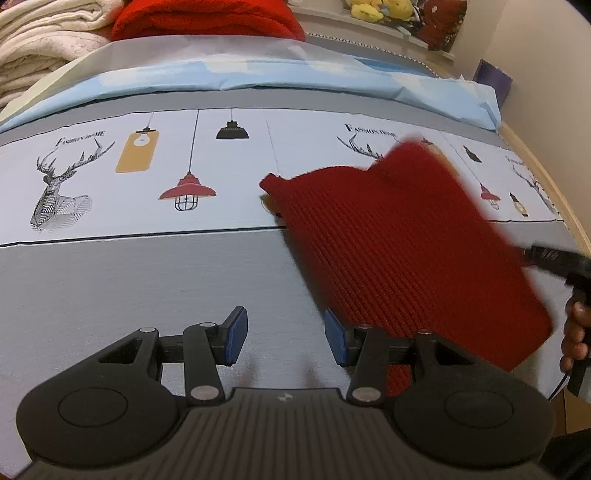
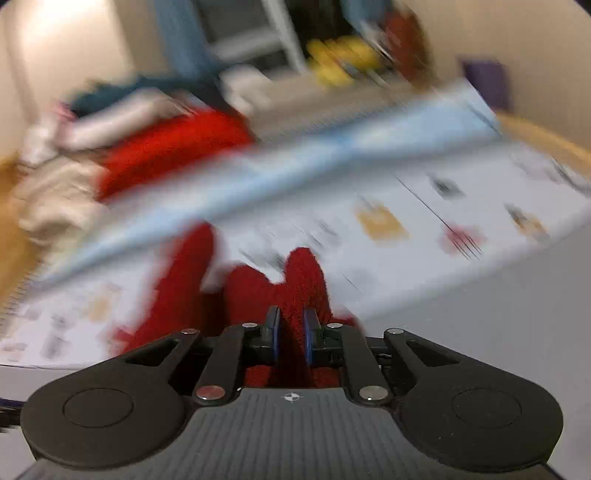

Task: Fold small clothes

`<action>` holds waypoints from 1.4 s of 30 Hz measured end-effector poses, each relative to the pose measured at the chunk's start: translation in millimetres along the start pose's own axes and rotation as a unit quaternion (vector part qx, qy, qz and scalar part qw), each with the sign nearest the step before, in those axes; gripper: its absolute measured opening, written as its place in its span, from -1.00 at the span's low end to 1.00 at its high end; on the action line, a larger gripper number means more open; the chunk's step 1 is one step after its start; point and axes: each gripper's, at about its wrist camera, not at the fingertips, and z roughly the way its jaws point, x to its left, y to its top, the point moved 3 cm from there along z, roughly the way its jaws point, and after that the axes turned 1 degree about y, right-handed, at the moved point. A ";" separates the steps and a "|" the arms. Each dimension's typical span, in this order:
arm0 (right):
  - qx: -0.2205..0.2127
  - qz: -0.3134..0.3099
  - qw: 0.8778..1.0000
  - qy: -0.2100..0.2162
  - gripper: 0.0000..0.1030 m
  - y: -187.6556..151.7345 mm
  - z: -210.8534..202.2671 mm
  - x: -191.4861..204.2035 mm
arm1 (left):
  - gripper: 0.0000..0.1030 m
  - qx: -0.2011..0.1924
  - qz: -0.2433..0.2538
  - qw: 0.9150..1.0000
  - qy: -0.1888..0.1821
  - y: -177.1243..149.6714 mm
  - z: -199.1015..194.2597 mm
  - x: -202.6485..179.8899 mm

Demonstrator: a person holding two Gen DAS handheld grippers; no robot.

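Note:
A dark red ribbed knit garment (image 1: 406,240) hangs tilted and motion-blurred over the printed bedsheet (image 1: 110,258), its far corner near the sheet. My left gripper (image 1: 284,319) is open over the grey band of the sheet, with nothing between its blue pads (image 1: 236,336); the garment's lower edge lies just behind the right-hand pad. The right gripper's black body (image 1: 550,258) enters at the garment's right edge, with a person's hand (image 1: 574,332) below it. In the blurred right wrist view, my right gripper (image 2: 291,326) stands narrow, its pads pressed on a fold of the red garment (image 2: 299,280).
Cream blankets (image 1: 33,48) and a bright red fleece (image 1: 207,18) are piled at the head of the bed, behind a light blue fold (image 1: 258,77). Yellow plush toys (image 1: 380,9) sit on a ledge. The wooden bed edge (image 1: 546,177) runs along the right.

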 end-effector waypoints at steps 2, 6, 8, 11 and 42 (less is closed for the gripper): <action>0.059 0.008 0.995 -0.084 -0.60 -10.8 17.0 -18.1 | -0.01 0.003 0.001 1.000 -0.002 -1.8 1.7 -3.0; -0.011 0.049 0.997 -0.051 -0.50 2.7 -10.2 -26.1 | -0.01 0.002 0.004 1.000 -0.004 -1.5 4.2 -7.9; -0.020 0.036 0.999 0.012 -0.09 3.5 -19.0 -13.6 | -0.01 0.004 0.001 1.000 -0.004 -1.4 6.8 -9.0; 0.058 0.011 0.995 0.076 0.11 -13.2 -0.7 7.3 | -0.01 0.012 -0.001 1.000 -0.002 -3.6 11.0 -11.5; 0.176 0.138 0.975 0.013 0.70 -53.5 14.5 -80.4 | 0.66 0.096 -0.249 0.948 -0.175 -7.4 106.8 -28.6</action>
